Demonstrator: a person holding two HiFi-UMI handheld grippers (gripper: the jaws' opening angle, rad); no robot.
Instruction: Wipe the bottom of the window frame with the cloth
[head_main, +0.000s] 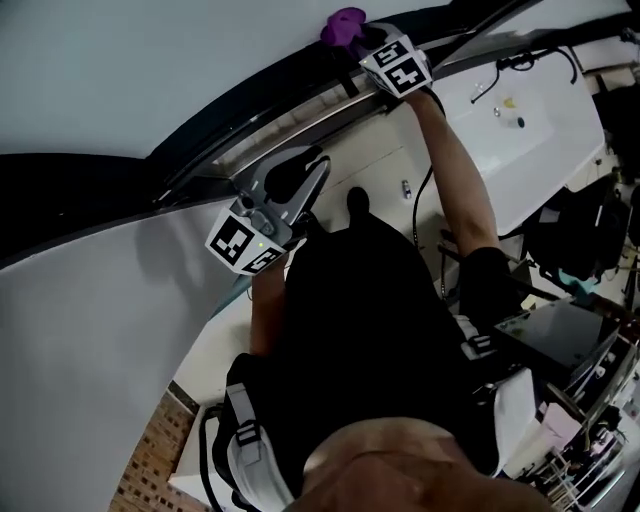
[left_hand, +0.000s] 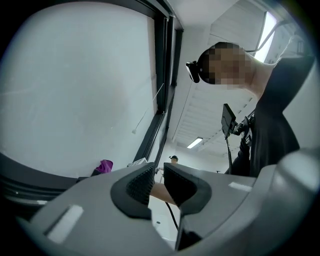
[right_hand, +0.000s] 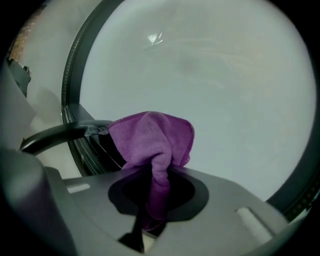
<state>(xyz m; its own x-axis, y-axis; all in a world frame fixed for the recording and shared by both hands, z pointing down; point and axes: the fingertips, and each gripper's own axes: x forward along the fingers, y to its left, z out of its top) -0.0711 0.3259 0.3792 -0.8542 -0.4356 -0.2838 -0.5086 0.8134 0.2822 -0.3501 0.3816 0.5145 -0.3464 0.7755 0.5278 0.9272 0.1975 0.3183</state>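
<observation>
Clamping the purple cloth (right_hand: 152, 137) tight in my right claw (right_hand: 155, 175) at the window frame (head_main: 240, 120); my left claw (left_hand: 159, 172), near that frame, stands narrowly parted and empty.

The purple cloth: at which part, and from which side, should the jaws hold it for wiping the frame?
Grip the purple cloth at its gathered neck, from the room side, as the right gripper does now. The loose fold stands beyond the jaws, towards the window frame, so it likely meets the frame first.
</observation>
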